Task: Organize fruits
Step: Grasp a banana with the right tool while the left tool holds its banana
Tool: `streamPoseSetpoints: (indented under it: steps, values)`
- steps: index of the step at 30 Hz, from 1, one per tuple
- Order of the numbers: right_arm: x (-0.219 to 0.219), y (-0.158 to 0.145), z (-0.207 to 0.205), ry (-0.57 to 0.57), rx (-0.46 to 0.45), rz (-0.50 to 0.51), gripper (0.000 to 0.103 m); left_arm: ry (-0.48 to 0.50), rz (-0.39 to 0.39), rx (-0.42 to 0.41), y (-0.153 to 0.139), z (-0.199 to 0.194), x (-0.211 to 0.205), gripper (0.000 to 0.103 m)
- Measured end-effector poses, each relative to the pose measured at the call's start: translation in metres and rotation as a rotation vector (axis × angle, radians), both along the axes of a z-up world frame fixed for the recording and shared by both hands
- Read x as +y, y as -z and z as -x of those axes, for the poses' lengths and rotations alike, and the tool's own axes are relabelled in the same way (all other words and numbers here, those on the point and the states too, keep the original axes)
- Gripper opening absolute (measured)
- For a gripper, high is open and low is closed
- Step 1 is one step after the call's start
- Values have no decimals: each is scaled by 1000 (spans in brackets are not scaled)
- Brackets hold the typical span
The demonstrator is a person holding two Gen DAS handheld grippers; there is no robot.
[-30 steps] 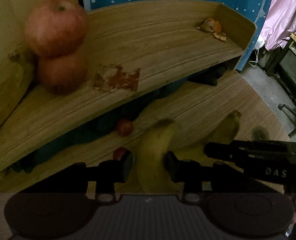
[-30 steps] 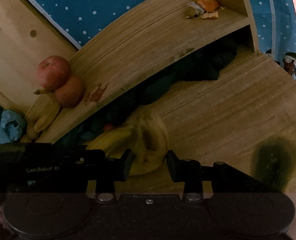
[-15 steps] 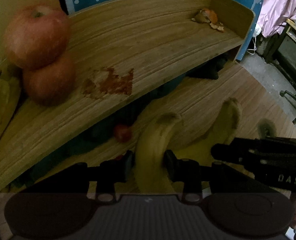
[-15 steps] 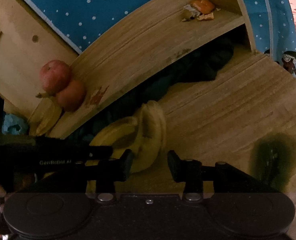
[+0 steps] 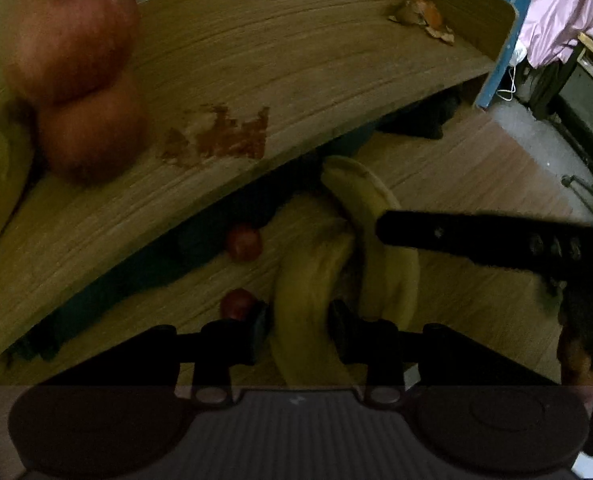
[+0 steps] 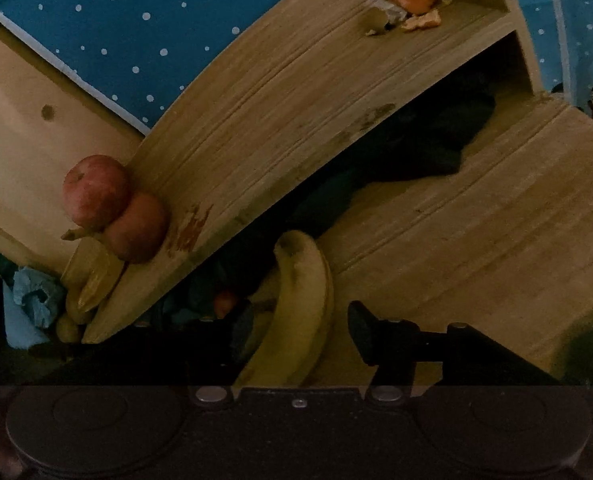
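Bananas (image 5: 308,300) lifted nearer the shelf (image 5: 296,60) holding apples (image 5: 76,80).

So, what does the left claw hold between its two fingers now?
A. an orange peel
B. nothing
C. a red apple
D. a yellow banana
D: in the left wrist view the left claw is shut on a yellow banana, while the two red apples sit on the wooden shelf.

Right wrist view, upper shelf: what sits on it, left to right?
Bananas at the left end → two stacked red apples → reddish stain → orange peel scraps at the far right end.
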State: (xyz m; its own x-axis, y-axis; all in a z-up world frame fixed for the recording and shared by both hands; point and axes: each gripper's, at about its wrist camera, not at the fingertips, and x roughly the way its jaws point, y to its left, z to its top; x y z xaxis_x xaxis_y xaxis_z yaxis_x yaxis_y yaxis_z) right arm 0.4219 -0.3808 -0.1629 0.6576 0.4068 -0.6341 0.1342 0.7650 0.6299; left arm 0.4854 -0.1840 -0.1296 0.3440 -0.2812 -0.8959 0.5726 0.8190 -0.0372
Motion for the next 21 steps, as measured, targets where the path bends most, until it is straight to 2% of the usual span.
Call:
streamPoseSetpoints:
  steps: [3,14,21]
  values:
    - [5,-1,-6,-13,8,12,56,-7,6,11,0,-3,1,37]
    - [35,-17,-15,-73,81,237,53,-34,-1,40,11,-10,-1,37]
    - [41,-21,-15,-78,109,289,53,-34,6,34,12,-9,-1,37]
